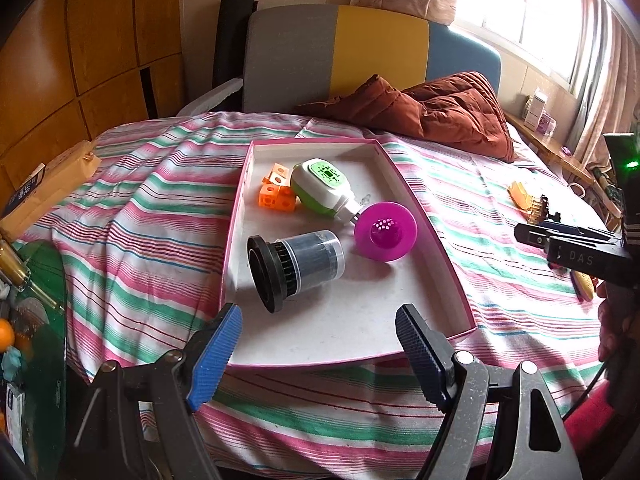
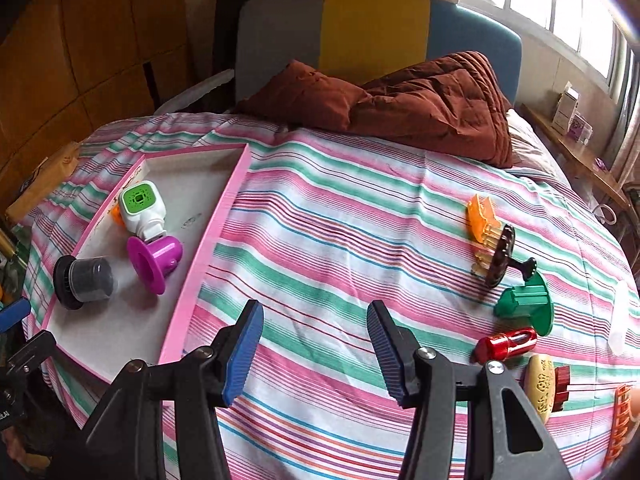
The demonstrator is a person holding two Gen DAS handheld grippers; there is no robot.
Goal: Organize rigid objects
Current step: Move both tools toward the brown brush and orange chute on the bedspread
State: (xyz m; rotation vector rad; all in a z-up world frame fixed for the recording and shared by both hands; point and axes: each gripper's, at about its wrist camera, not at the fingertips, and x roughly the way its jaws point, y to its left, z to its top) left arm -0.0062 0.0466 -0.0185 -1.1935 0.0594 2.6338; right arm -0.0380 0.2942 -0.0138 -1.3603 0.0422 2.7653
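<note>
A pink-rimmed white tray lies on the striped bed. In it are orange blocks, a green-and-white device, a magenta funnel-like piece and a black-and-clear canister. The tray also shows in the right wrist view. My left gripper is open and empty above the tray's near edge. My right gripper is open and empty over the bedsheet. Loose pieces lie to its right: an orange comb, a dark brown disc, a green piece, a red piece and a cream piece.
A brown quilt is bunched at the bed's head against a grey, yellow and blue headboard. A cardboard box sits at the left. A window ledge with small boxes runs on the right. A glass table stands at the near left.
</note>
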